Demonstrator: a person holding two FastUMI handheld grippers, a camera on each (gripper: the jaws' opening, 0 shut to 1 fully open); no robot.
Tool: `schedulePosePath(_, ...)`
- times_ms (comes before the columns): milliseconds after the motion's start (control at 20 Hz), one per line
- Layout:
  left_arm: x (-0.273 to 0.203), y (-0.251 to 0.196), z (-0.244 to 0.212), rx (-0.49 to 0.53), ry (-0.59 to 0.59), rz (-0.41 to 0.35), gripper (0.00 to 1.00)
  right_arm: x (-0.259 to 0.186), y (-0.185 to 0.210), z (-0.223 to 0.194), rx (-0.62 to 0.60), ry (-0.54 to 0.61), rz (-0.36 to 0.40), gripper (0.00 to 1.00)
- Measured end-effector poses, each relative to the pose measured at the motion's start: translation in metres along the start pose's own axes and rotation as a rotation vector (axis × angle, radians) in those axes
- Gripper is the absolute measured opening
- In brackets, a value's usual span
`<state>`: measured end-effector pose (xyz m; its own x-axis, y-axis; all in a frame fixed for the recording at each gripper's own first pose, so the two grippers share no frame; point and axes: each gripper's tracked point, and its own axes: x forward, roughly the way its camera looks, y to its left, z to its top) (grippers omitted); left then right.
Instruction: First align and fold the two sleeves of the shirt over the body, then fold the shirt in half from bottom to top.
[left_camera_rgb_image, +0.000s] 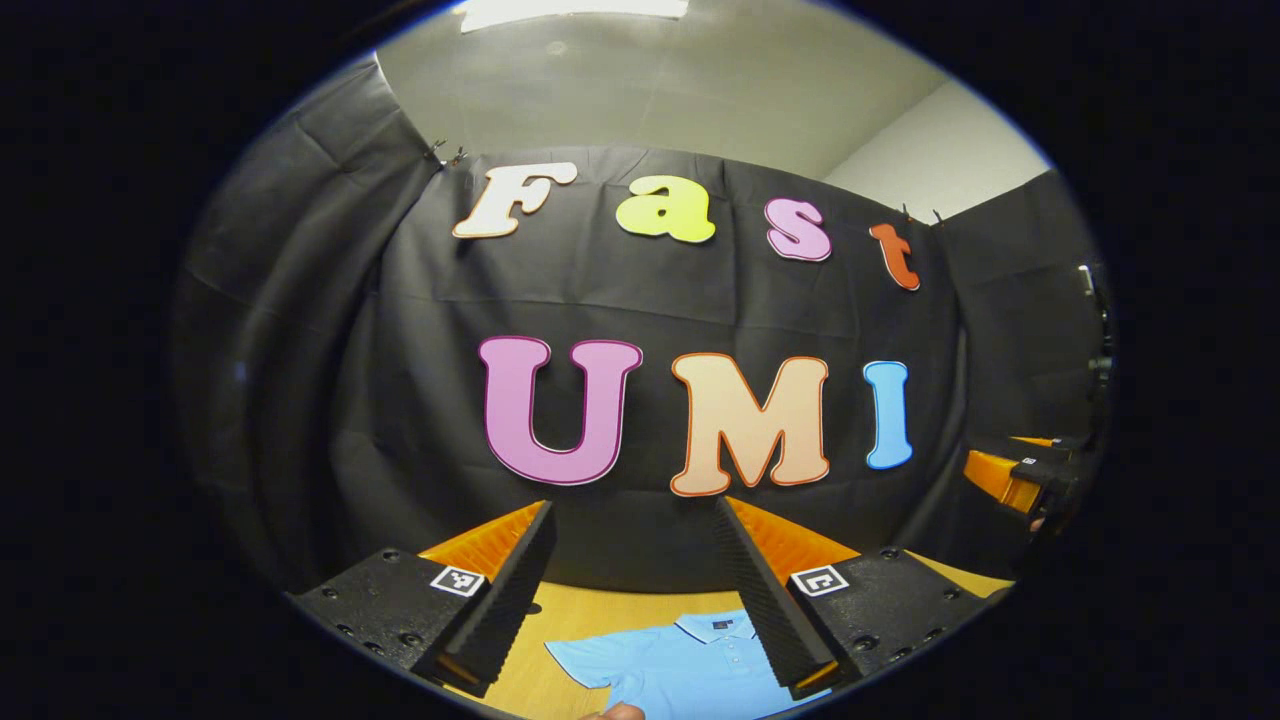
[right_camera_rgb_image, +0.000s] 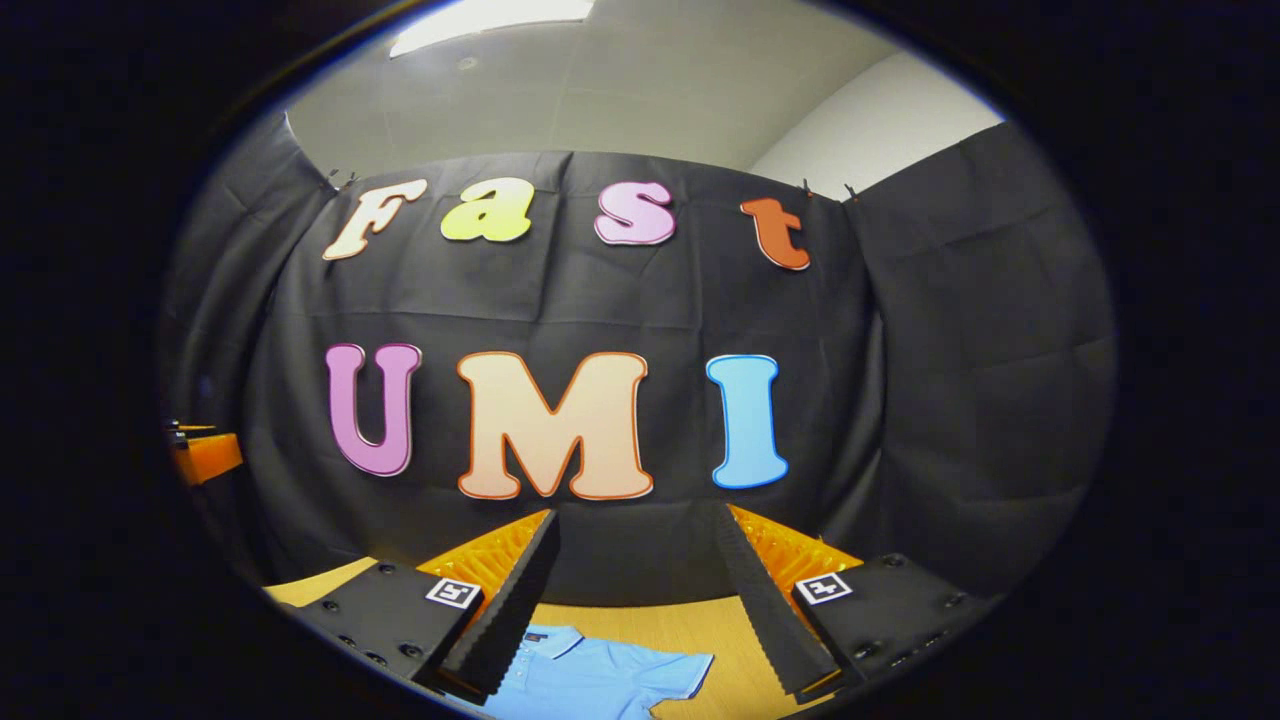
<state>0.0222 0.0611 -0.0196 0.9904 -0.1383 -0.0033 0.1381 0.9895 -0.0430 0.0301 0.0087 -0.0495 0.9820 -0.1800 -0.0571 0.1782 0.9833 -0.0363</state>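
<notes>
Wooden tabletop (left_camera_rgb_image: 570, 610) carries the blue shirt (left_camera_rgb_image: 680, 665) flat, collar toward the wall, sleeves apparently unfolded, ready for folding. Left hand-held gripper (left_camera_rgb_image: 635, 590) and right hand-held gripper (right_camera_rgb_image: 640, 600) raised above it, both spread, holding nothing, likely pre-approach.

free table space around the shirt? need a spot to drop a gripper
Bare table runs between the shirt collar and the booth wall. More bare wood lies beside each sleeve, in the left gripper view and right gripper view. The shirt covers the middle; both grippers hover open above it.
</notes>
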Motion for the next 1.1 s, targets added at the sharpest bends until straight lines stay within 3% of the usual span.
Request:
schedulePosePath(150, 0.008, 0.0, -0.006, -0.006, 0.026, -0.002, 0.94, 0.02, -0.017, -0.034, -0.03, 0.059, -0.028, 0.98)
schedulePosePath(450, 0.011, -0.012, 0.003, 0.036, 0.002, 0.03, 0.94, 0.054, -0.044, -0.113, -0.117, 0.191, -0.007, 0.98)
schedulePosePath(1100, 0.007, -0.012, -0.036, 0.077, 0.14, 0.164, 0.95, 0.092, -0.081, -0.293, -0.148, 0.518, -0.007, 0.99)
